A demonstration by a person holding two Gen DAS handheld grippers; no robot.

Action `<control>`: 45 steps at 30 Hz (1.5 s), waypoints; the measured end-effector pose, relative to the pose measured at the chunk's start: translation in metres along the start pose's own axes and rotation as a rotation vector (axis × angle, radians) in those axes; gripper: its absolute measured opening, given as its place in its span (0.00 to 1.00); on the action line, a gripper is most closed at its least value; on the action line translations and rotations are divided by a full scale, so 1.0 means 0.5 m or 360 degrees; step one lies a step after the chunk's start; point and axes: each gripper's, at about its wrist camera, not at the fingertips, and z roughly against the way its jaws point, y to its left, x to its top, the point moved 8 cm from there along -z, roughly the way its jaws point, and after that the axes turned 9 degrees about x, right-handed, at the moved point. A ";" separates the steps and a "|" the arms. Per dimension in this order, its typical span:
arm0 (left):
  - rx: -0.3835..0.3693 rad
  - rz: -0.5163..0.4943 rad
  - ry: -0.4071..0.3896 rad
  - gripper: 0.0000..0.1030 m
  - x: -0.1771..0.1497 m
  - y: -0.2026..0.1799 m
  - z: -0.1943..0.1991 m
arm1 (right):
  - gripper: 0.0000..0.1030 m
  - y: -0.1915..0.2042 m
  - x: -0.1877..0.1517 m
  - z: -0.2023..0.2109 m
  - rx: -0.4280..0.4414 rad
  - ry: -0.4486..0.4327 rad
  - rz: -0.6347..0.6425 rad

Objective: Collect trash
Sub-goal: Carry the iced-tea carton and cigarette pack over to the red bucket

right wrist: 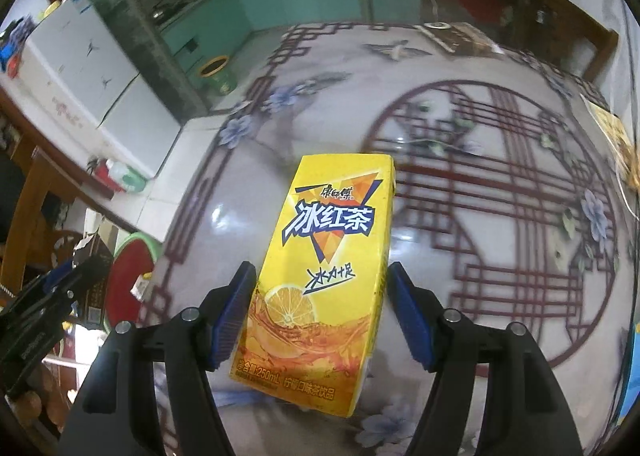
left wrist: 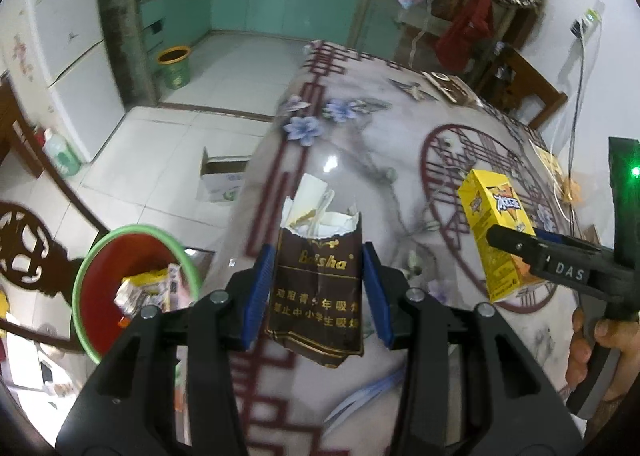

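a: nearest you, the left gripper (left wrist: 316, 288) pinches a torn brown cigarette pack (left wrist: 318, 288), its blue pads (left wrist: 256, 292) pressed on both sides, white paper scraps poking out of the ripped top. the pack hangs over the near edge of the patterned table (left wrist: 360, 144).

b: and your other hand?

a: your right gripper (right wrist: 316, 316) holds a yellow iced tea carton (right wrist: 324, 276) upright above the table. its left pad touches the carton; on the right side i cannot tell for sure that the pad touches, but the carton sits off the surface, so i judge it gripped.

b: how far along are you?

a: partway, i'd say. the red bin with the green rim (left wrist: 86, 276) stands on the floor to the near left of the table, and it already holds some wrappers and a small carton. both pieces you hold are not yet in it. the pack is close to the bin; the tea carton is well to the right of it.

b: anything left on the table?

a: a flat yellow item (left wrist: 548, 164) lies at the far right edge; whether it is trash i cannot tell.
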 end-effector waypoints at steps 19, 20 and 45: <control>0.0090 0.0267 0.0026 0.42 -0.066 0.205 0.006 | 0.63 0.168 -0.017 -0.067 0.0042 0.0118 0.0134; 0.0089 0.0272 0.0028 0.42 -0.066 0.210 0.004 | 0.63 0.170 -0.016 -0.068 0.0040 0.0119 0.0135; 0.0232 0.0250 0.0076 0.42 -0.001 0.393 -0.062 | 0.63 0.362 0.025 -0.154 0.0168 0.0102 0.0231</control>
